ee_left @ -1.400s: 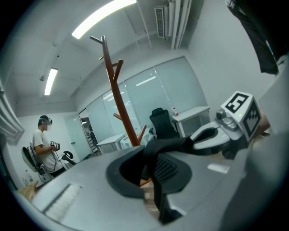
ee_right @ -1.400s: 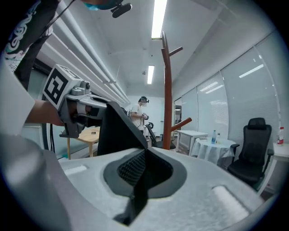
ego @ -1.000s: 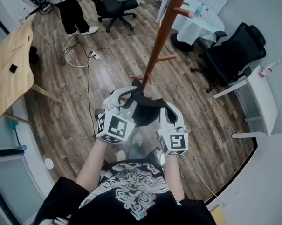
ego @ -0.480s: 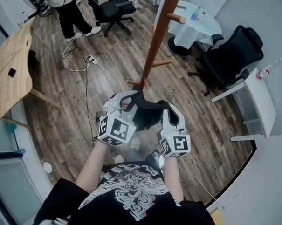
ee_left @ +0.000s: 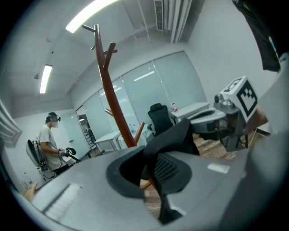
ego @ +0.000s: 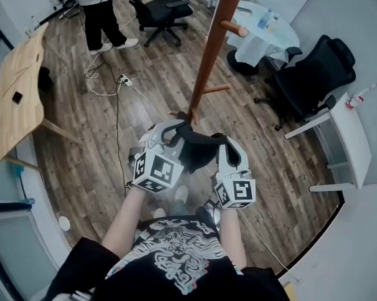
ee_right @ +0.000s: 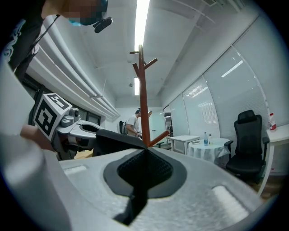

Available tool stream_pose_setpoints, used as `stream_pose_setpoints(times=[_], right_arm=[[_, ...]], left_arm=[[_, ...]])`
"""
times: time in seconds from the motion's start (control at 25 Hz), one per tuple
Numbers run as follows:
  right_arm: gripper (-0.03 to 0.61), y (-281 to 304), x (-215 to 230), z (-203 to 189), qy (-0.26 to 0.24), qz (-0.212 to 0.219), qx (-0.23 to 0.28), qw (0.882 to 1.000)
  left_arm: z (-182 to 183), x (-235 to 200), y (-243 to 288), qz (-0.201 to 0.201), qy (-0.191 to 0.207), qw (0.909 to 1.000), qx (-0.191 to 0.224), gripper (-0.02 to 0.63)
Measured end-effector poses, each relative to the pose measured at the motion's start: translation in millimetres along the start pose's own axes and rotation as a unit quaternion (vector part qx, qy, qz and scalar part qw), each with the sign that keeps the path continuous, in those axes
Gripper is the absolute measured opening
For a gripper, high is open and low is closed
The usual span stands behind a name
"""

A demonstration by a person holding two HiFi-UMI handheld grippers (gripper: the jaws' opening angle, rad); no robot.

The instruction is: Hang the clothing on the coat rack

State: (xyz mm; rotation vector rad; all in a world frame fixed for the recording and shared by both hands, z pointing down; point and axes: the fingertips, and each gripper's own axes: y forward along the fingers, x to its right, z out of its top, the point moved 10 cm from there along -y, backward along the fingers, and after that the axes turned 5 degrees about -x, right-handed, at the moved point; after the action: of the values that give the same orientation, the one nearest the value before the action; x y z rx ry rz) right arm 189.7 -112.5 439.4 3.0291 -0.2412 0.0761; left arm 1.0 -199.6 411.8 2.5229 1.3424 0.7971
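Clothing (ego: 198, 151), a black garment, hangs in mid-air between two hand-held grippers, close in front of a tall wooden coat rack (ego: 213, 49) and touching no peg that can be seen. The left gripper (ego: 175, 130) has its jaws drawn to a narrow gap and clamped on a thick fold of the dark fabric, which bunches up over the jaw tips in the left gripper view. The right gripper (ego: 222, 144) has its jaws pressed fully together on a thin edge of the same garment, which runs off to the left in the right gripper view toward the other gripper. From the head view the two grippers sit side by side, near each other, with the fabric sagging between them just below the rack's lowest pegs (ego: 216, 88). A higher peg (ego: 233, 28) juts out to the right of the pole. The rack stands on a wood-plank floor (ego: 148, 86), where white cables (ego: 107, 75) trail across the boards. A black office chair (ego: 313, 73) stands well apart toward the floor's right edge, a second chair (ego: 160, 7) near its far edge. Beside that second chair a standing person (ego: 101, 16) in dark trousers holds further equipment.
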Motion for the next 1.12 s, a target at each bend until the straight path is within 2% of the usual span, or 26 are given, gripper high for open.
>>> stream_pose_setpoints(times=[0.56,1.12], right_arm=[[0.002,34,10,6,0.003,0.031,0.005,1.0],[0.002,53,26,12,-0.003,0.048,0.01,0.999]], left_arm=[[-1,-21,14,0.024,-0.008,0.9993,-0.027,0.017],[2,-29,29,0.039,-0.015,0.9985,-0.035,0.017]])
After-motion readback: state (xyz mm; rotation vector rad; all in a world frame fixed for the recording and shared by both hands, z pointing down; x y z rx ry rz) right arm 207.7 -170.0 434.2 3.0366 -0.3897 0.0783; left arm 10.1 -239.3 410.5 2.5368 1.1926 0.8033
